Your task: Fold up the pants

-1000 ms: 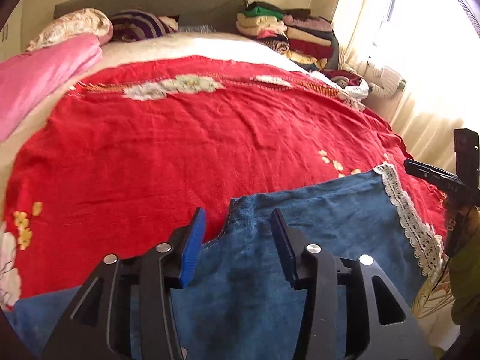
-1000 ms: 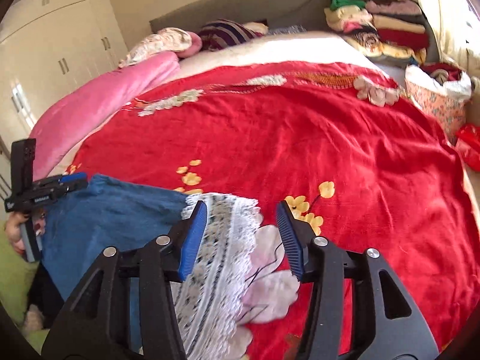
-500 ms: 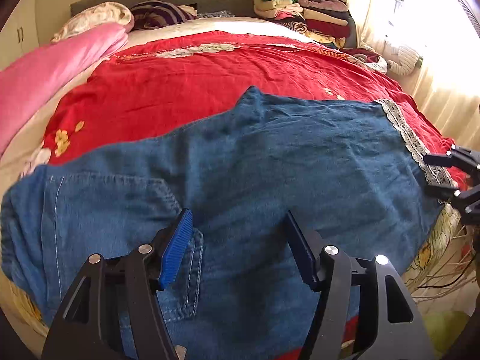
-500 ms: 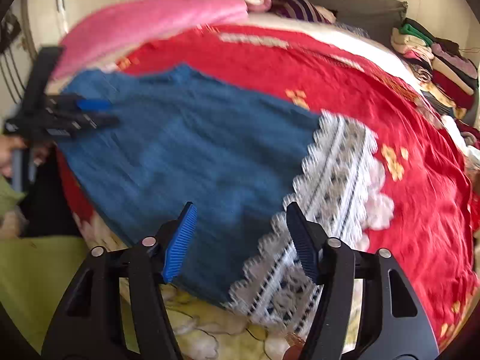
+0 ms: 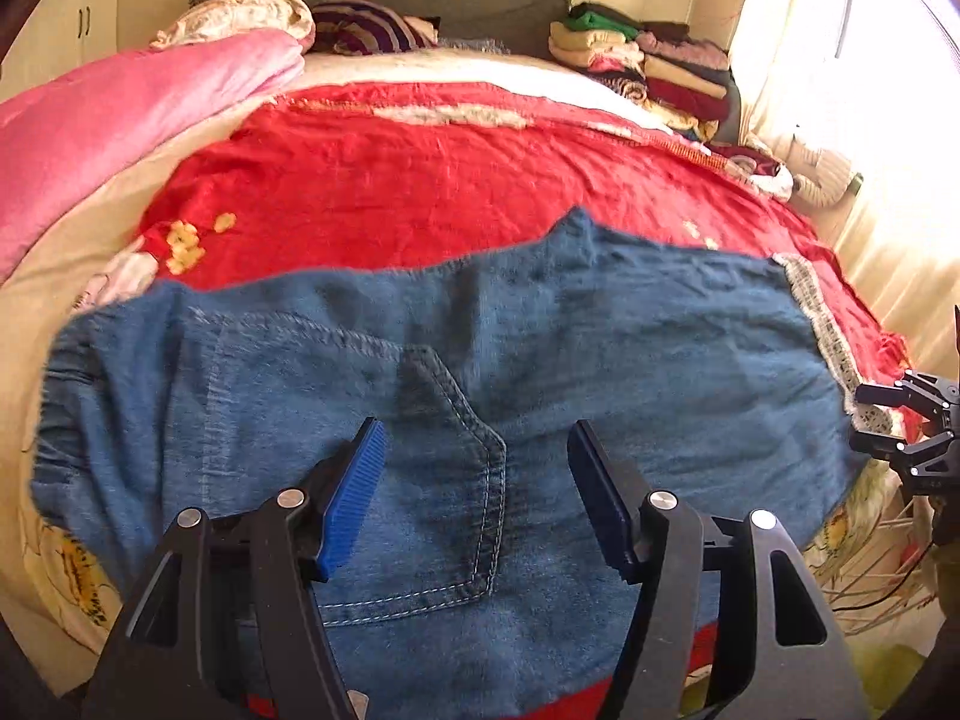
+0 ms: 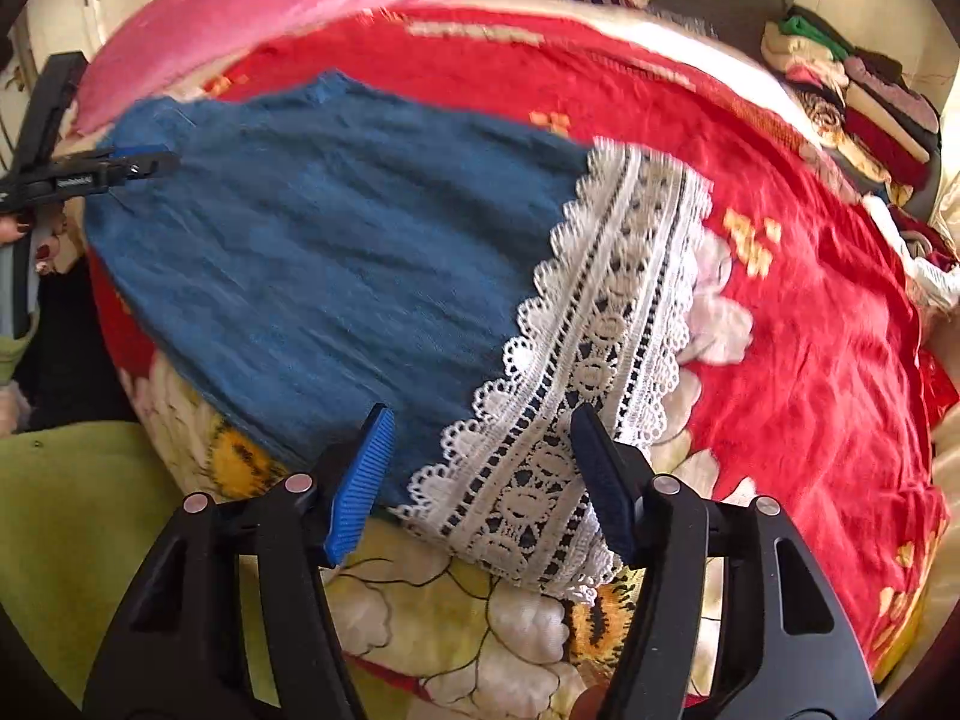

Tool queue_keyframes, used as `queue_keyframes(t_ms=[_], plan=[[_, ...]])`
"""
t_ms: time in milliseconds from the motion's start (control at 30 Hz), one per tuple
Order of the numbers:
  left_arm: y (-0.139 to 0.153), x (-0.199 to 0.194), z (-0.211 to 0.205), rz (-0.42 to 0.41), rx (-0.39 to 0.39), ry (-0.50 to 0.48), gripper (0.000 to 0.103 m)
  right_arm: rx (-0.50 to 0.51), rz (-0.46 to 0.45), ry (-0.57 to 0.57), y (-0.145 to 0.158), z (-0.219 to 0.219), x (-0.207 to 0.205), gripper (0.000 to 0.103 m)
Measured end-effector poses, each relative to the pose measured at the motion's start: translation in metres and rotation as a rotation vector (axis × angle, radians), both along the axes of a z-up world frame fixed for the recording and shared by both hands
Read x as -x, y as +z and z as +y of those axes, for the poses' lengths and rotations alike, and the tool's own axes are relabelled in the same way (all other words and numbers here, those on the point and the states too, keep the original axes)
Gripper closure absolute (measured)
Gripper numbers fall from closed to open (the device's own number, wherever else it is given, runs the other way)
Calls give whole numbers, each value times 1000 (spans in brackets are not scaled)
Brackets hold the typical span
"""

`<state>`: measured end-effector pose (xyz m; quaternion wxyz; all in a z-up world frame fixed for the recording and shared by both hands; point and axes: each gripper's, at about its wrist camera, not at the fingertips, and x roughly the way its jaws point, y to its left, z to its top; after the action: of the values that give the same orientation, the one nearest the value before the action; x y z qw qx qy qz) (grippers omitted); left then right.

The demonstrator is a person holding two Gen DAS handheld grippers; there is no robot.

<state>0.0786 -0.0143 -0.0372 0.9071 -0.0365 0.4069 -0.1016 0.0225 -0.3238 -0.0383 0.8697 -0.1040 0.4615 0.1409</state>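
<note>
Blue denim pants (image 5: pixel 540 372) lie flat across the near edge of the red bedspread (image 5: pixel 420 192), waist and back pocket (image 5: pixel 432 480) to the left, white lace hem (image 6: pixel 600 330) to the right. My left gripper (image 5: pixel 474 486) is open and empty, hovering over the back pocket. My right gripper (image 6: pixel 480 468) is open and empty just above the lace hem at the bed's front edge. Each gripper shows at the edge of the other's view: the right one (image 5: pixel 912 426), the left one (image 6: pixel 90 174).
A pink quilt (image 5: pixel 120 120) lies along the bed's left side with pillows (image 5: pixel 240 18) at the head. A stack of folded clothes (image 5: pixel 648 66) stands at the far right corner. A curtain (image 5: pixel 870 120) hangs to the right. The floral sheet (image 6: pixel 468 612) drapes over the front edge.
Both grippers have pulled back toward the near edge of the bed, away from the far side of the pants; the whole garment now shows spread flat. Both stayed open.
</note>
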Motion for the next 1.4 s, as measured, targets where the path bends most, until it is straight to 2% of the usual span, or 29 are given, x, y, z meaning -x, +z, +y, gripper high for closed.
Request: queue_keyframes(t_ms=[133,233,367,567,733,767,833,967,1067,1233,1400], plan=[[18,7,8,-56,-30,40,41,-44,-93,-6,22,3,2,45],[24,5,12,-66,-50,73,41,-73,-125,0,30,12,-8,38],[25,-7,18,-46,-60,97,41,-100,-158,32,38,34,-35,34],[3,-28,32,34,-87,163,41,-94,-106,38,22,59,-87,33],[-8,-29,41,30,-68,151,41,-9,-10,-93,-8,35,-118,30],[-9,-28,41,28,-65,149,41,-59,18,-104,-14,23,-119,31],[-10,-27,42,25,-56,144,41,-111,28,-118,-17,13,-117,34],[-5,-27,42,17,-37,152,41,-90,18,-115,-14,18,-115,34],[10,-18,35,-8,-36,134,41,-138,-47,-99,7,15,-97,30],[37,4,-1,-79,-49,44,41,-132,-115,-45,34,18,-54,27],[35,22,-51,-95,-84,-86,40,-95,-125,-23,36,23,-22,26]])
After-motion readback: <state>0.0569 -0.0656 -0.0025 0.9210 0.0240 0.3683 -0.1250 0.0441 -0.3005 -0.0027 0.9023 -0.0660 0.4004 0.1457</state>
